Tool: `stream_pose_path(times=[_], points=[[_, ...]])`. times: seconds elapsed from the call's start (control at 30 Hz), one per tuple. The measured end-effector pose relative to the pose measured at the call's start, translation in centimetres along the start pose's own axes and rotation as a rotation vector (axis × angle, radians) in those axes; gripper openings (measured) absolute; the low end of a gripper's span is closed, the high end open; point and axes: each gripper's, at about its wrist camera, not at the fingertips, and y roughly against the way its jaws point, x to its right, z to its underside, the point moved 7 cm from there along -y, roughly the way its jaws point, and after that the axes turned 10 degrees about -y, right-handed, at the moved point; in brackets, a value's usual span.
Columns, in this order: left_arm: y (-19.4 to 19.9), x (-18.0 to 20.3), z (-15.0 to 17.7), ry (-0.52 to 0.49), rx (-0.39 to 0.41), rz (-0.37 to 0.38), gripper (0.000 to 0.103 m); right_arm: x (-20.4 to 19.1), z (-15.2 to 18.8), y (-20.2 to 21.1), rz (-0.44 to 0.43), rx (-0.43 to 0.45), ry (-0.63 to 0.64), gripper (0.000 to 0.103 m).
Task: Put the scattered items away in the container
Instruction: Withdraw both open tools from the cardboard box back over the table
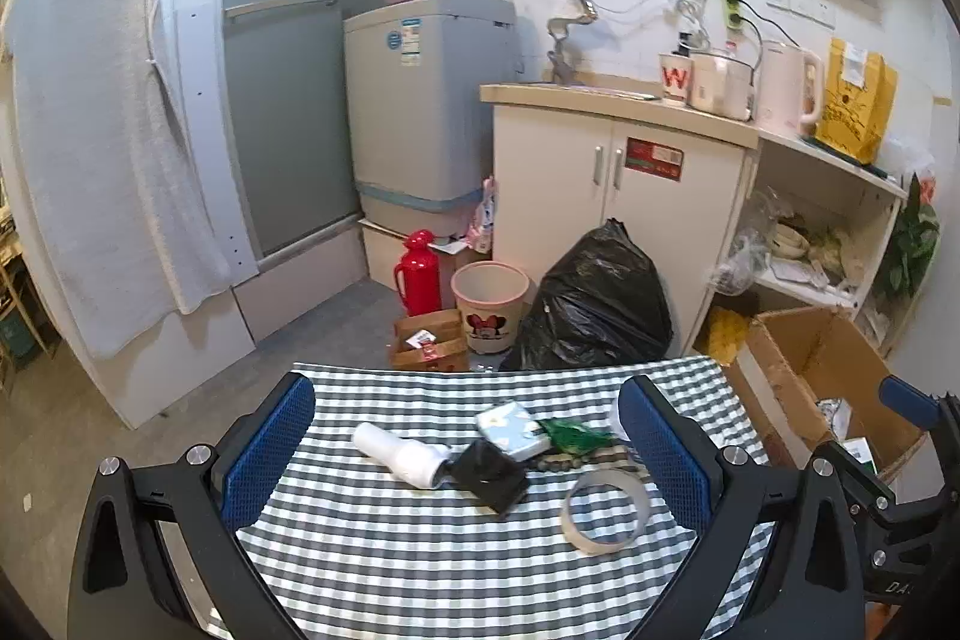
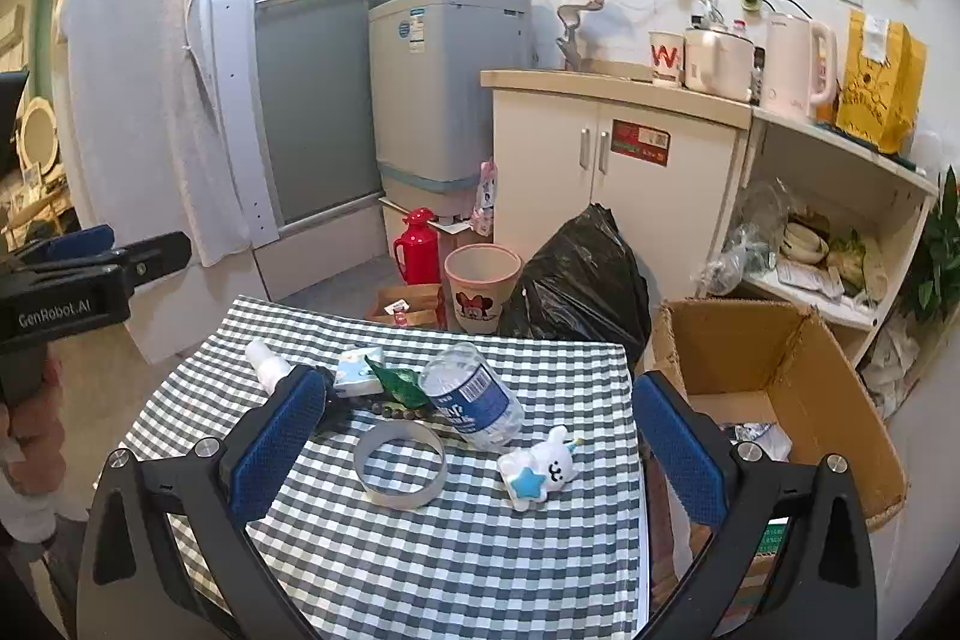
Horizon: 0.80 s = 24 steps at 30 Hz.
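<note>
"GenRobot.AI" is read on the left claw (image 2: pixel 114 244) at the left edge of the right wrist view. Both it and the right claw (image 2: pixel 480 436) are held apart and empty. A clear plastic water bottle with a blue label (image 2: pixel 471 397), a white plush toy with a blue star (image 2: pixel 540 466) and a grey tape ring (image 2: pixel 400 465) lie at the frame's centre on the checked-cloth table (image 2: pixel 420 568). The open brown cardboard box (image 2: pixel 780 370), seen at the right, holds crumpled wrappers.

The right tool's finger (image 2: pixel 273 436) hides part of the white bottle (image 2: pixel 267 363) and black item.
</note>
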Motion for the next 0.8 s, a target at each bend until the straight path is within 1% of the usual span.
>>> stream_pose_path(times=[0.27,0.43,0.6,0.8], points=[[-0.4,-3.4,1.3,0.035,-0.015,-0.025,0.103,-2.7,0.6,-0.7,-0.024,-0.009,0.025,0.103],[-1.3,-4.9,2.3,0.046,-0.032,-0.027,0.103,-3.7,0.9,-1.5,-0.035,-0.022,0.032,0.103],[-2.5,-5.8,3.1,0.035,-0.05,-0.016,0.103,-4.4,1.3,-2.7,-0.041,-0.041,0.04,0.103],[-4.9,-6.0,4.6,0.025,-0.095,-0.008,0.103,-4.9,2.2,-4.5,-0.041,-0.078,0.047,0.103]])
